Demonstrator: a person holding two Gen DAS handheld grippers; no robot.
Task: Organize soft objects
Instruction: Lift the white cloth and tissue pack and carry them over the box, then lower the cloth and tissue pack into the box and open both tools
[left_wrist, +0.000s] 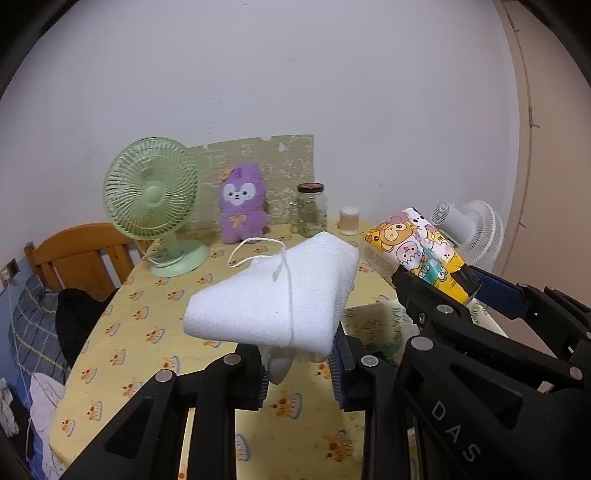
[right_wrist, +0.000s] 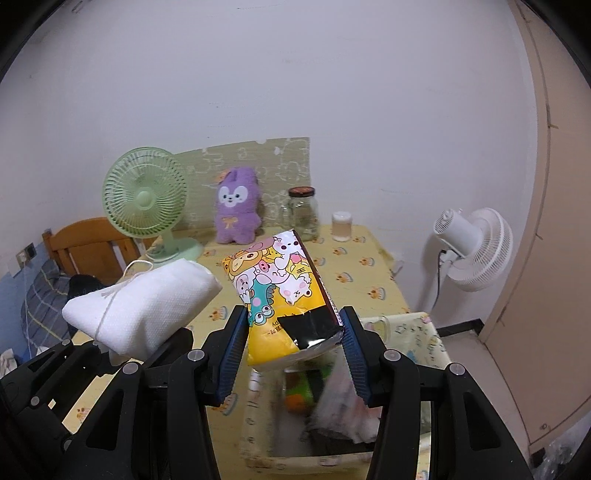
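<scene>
- White cloth bundle (left_wrist: 273, 291), tied round with a thin white string (left_wrist: 286, 280), sits in the middle of the left wrist view, clamped at its underside between the fingers of the left gripper (left_wrist: 299, 369) and held up off the table (left_wrist: 122, 332).
- In the right wrist view the same bundle shows at centre left, above the black frame of the left gripper.
- Yellow cartoon-printed tissue pack (right_wrist: 280, 291) fills the centre of the right wrist view — the right gripper (right_wrist: 295, 354) grasps it at its lower end, one blue pad on each side.
- Below that pack, at the bottom centre, a pale fabric basket (right_wrist: 424, 332) stands at the table's near edge with blurred items inside.
- Along the back of the yellow-patterned table, from left of frame to right: a green desk fan (left_wrist: 151, 199), a purple plush toy (left_wrist: 242, 205) propped against a patterned board, a glass jar (left_wrist: 310, 210) with a dark lid, and a small white-capped container (left_wrist: 349, 220).
- At right of frame, off the table, stands a white fan (right_wrist: 476, 251).
</scene>
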